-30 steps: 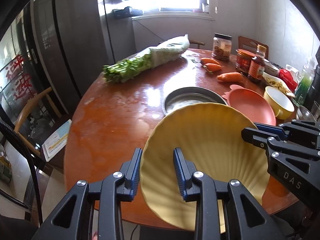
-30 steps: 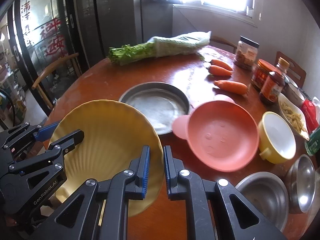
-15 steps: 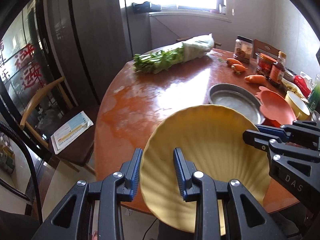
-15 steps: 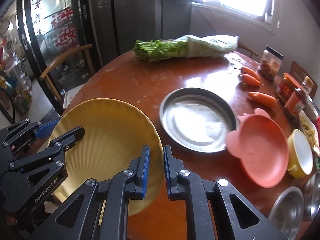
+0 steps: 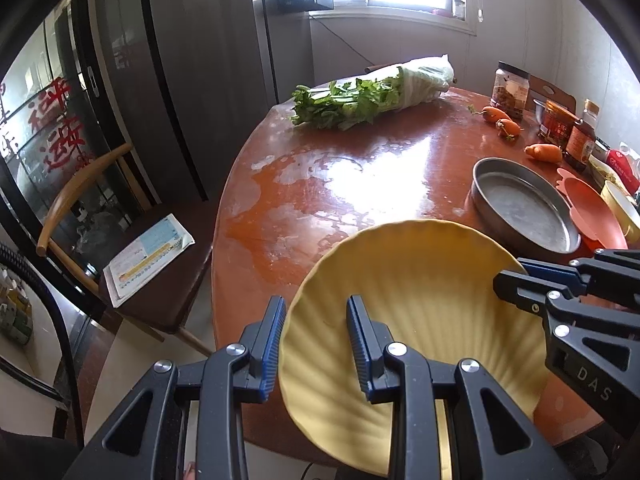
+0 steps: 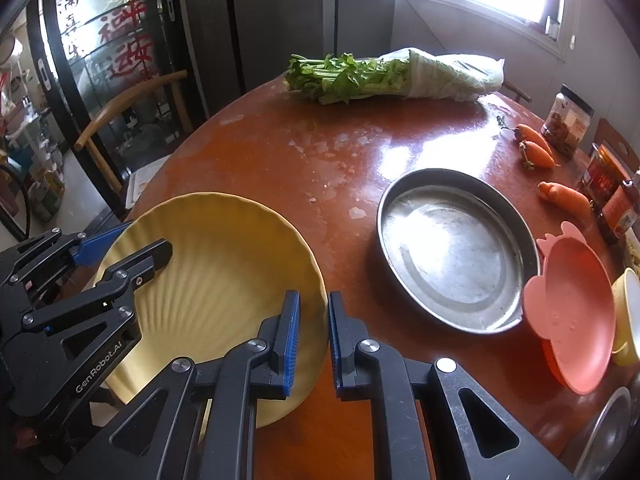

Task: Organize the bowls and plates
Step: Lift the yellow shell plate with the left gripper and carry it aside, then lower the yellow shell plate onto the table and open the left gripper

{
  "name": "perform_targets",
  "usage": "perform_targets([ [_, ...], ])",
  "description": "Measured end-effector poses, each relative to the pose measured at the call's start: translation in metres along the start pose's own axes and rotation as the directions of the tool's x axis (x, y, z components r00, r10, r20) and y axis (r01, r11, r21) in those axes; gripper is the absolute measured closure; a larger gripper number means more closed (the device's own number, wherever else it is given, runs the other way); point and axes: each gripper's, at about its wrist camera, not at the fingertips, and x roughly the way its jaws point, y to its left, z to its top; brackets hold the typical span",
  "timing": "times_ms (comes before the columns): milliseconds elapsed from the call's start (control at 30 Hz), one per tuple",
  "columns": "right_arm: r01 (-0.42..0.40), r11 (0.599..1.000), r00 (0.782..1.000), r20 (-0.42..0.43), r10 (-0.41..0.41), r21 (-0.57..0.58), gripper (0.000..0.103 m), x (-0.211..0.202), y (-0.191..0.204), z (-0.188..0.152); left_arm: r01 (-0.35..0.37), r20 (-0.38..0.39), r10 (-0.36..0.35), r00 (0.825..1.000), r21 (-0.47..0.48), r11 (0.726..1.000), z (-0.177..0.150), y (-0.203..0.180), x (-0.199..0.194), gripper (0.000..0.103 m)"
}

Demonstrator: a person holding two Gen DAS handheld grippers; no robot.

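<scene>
A yellow scalloped plate (image 5: 420, 300) (image 6: 208, 260) hangs tilted over the near left edge of the round red-brown table (image 5: 320, 184) (image 6: 280, 152). My left gripper (image 5: 314, 308) is shut on its left rim, one finger inside the plate and one outside. From the right wrist view that gripper (image 6: 136, 240) shows at the plate's far side. My right gripper (image 6: 314, 300) is shut on the right rim, and it (image 5: 516, 276) enters the left wrist view from the right. A round metal pan (image 6: 452, 248) (image 5: 524, 208), a pink plate (image 6: 572, 312) (image 5: 592, 212) and a yellow bowl (image 6: 628, 312) lie to the right.
A bundle of greens (image 6: 380, 76) lies at the table's far side, with carrots (image 6: 536, 148) and jars (image 6: 568, 120) at the far right. A metal bowl (image 6: 612, 432) sits at the near right. A wooden chair (image 5: 120, 240) holding a paper stands left of the table.
Both grippers have carried the yellow plate leftward along the table's near side and slightly down. The pan, pink plate and bowls have slid toward the right of both views.
</scene>
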Motion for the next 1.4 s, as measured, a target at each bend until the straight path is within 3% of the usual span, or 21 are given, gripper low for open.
perform_targets([
  [733,-0.029,0.997,0.999,0.026,0.027,0.072,0.087,0.003,-0.022,0.005,0.008,0.036,-0.009,0.999,0.018,1.000,0.018,-0.010,0.019,0.070],
  [967,-0.039,0.996,0.999,0.028,0.037,0.081,0.087,0.002,-0.023,0.004,0.008,0.039,-0.009,0.999,0.026,1.000,0.017,-0.012,0.018,0.057],
  [1167,-0.040,0.996,0.999,0.036,0.038,0.085,0.087,-0.002,-0.026,0.002,-0.001,0.040,0.000,0.999,0.021,1.000,0.017,-0.011,0.016,0.054],
  [1400,-0.043,0.994,0.997,0.075,0.036,0.099,0.083,-0.020,-0.033,0.001,-0.011,0.084,0.010,0.996,0.014,1.000,0.022,-0.009,-0.002,0.044],
])
